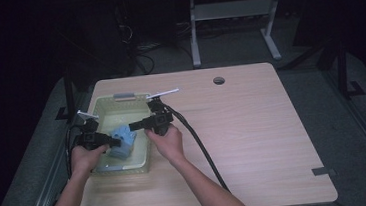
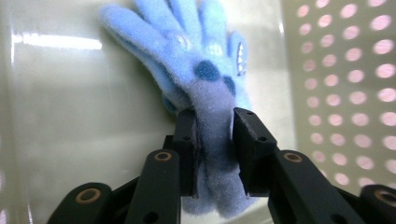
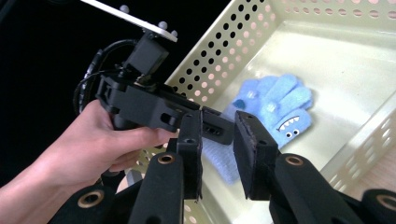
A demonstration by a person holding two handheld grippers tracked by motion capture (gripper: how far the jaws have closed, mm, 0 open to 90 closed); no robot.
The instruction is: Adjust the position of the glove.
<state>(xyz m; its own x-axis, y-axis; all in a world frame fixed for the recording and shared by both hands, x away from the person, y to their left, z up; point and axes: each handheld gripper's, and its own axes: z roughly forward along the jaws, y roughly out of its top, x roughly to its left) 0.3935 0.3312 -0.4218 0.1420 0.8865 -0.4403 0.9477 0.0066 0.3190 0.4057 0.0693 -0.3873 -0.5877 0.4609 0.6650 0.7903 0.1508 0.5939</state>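
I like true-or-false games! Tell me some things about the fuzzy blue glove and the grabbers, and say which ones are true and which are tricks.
1. The left gripper pinches the cuff of the fuzzy blue monster-face glove. True.
2. The glove lies on the bare wooden table. False: it is inside the pale yellow-green plastic basket with round holes.
3. The right gripper squeezes the glove too. False: its jaws are open with nothing between them.
4. The glove shows a toothy mouth and eyes. True, in the right gripper view.
5. The basket is near the table's left side. True.
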